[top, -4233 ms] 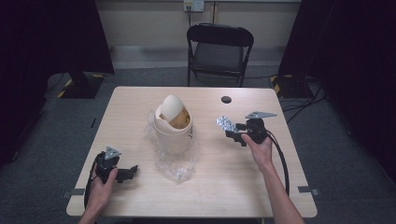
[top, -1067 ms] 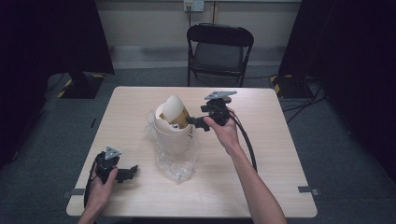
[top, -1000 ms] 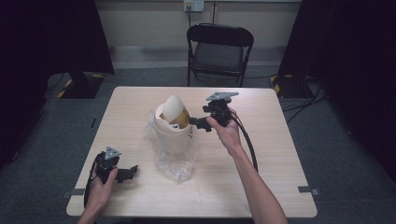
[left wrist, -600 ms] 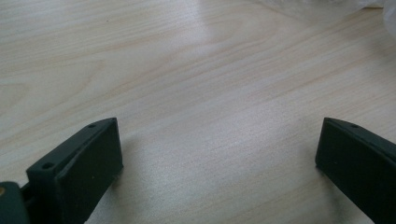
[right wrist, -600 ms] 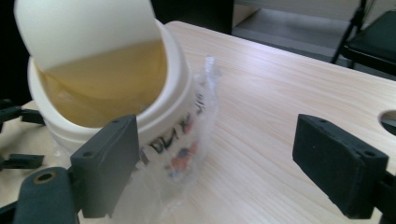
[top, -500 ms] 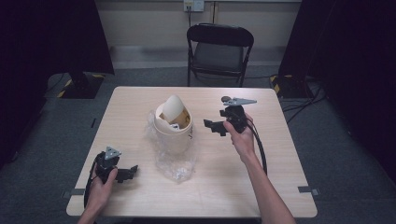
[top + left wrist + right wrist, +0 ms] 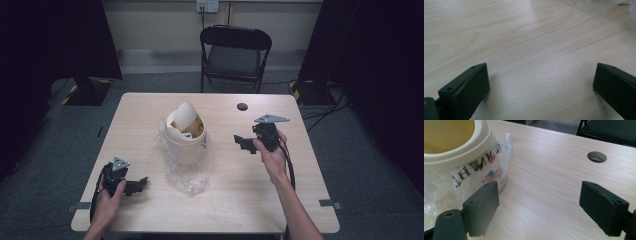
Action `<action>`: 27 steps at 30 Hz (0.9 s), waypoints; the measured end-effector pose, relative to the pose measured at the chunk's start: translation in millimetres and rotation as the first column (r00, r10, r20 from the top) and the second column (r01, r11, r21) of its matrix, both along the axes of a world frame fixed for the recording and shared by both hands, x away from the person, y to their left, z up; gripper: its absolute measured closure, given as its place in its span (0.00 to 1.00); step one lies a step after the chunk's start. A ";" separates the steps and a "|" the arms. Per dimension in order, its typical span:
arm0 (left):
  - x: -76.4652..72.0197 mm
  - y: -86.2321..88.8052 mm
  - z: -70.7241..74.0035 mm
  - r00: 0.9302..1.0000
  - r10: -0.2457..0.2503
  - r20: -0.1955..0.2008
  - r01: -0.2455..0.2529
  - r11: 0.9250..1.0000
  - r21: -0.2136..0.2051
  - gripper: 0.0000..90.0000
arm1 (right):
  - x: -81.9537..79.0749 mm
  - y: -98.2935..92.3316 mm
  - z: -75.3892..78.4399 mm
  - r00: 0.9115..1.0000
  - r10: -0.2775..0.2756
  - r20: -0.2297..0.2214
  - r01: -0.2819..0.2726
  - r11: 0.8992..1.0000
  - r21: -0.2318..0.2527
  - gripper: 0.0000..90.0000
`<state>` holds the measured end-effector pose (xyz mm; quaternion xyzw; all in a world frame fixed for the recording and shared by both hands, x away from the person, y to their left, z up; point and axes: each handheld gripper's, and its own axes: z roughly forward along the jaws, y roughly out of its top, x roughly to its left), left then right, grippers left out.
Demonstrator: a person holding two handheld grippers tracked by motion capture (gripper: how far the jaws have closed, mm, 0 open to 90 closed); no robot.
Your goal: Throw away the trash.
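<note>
Presently I am holding the right gripper [image 7: 246,143], jaws spread and empty, just right of the cream bin [image 7: 186,135] mid-table on its plastic bag [image 7: 189,176]; the left gripper [image 7: 136,186], likewise released, is resting near the table [image 7: 240,200] corner; judging next, a grasp of the bag's edge.

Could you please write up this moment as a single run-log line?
left gripper: open, empty, low over table | right gripper: open, empty, right of bin | bin: upright, swing lid tilted, on clear plastic bag
</note>
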<state>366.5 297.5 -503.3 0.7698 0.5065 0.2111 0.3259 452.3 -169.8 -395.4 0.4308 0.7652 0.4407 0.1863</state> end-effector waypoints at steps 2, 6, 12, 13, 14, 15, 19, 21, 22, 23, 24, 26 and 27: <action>0.0 0.0 0.0 1.000 0.000 0.000 0.000 1.000 0.001 0.00 | -4.1 -3.6 -0.9 1.000 0.006 -0.003 -0.006 1.000 -0.016 0.17; 0.0 0.0 0.0 1.000 0.000 0.000 0.000 1.000 0.001 0.00 | -12.6 -15.1 -4.7 1.000 -0.013 -0.004 0.013 1.000 -0.019 0.17; 0.0 0.0 0.0 1.000 0.000 0.000 0.000 1.000 0.001 0.00 | -23.4 -33.2 -11.4 0.999 -0.045 -0.016 0.044 0.999 -0.030 0.17; 0.0 0.0 0.0 1.000 0.000 0.000 0.000 1.000 0.001 0.00 | -25.4 -36.1 -12.3 0.999 -0.046 -0.016 0.046 0.999 -0.028 0.17; 0.0 0.0 0.0 1.000 0.000 0.000 0.000 1.000 0.000 0.00 | -27.5 -38.7 -13.1 0.999 -0.048 -0.017 0.048 0.999 -0.023 0.17; 0.0 0.1 0.0 1.000 0.000 0.000 0.000 1.000 0.000 0.00 | -29.5 -41.2 -14.0 0.999 -0.049 -0.016 0.049 0.999 -0.025 0.17; 0.0 0.0 0.0 1.000 0.000 0.000 0.000 1.000 0.000 0.00 | -37.4 -49.2 -20.0 0.998 -0.067 -0.019 0.066 0.997 -0.031 0.17; 0.0 0.1 0.0 1.000 -0.001 0.000 0.001 1.000 0.000 0.00 | -41.2 -53.9 -24.9 0.996 -0.080 -0.027 0.079 0.996 -0.036 0.17; 0.0 0.1 0.0 1.000 -0.001 0.000 0.001 1.000 0.000 0.00 | -43.0 -56.3 -27.5 0.996 -0.087 -0.031 0.086 0.996 -0.038 0.17; 0.0 0.1 0.0 1.000 -0.001 0.000 0.001 1.000 0.000 0.00 | -45.1 -59.1 -30.1 0.995 -0.092 -0.034 0.091 0.995 -0.037 0.17; 0.0 0.0 0.0 1.000 0.000 0.000 0.000 1.000 0.001 0.00 | -47.4 -62.0 -32.4 0.994 -0.098 -0.038 0.097 0.995 -0.036 0.17; 0.0 0.1 0.0 1.000 0.000 0.000 0.000 1.000 0.001 0.00 | -53.2 -70.3 -36.6 0.992 -0.122 -0.035 0.121 0.992 -0.032 0.17; 0.0 0.1 0.0 1.000 0.000 0.000 0.000 1.000 0.000 0.00 | -55.1 -73.2 -38.1 0.991 -0.128 -0.038 0.127 0.992 -0.026 0.17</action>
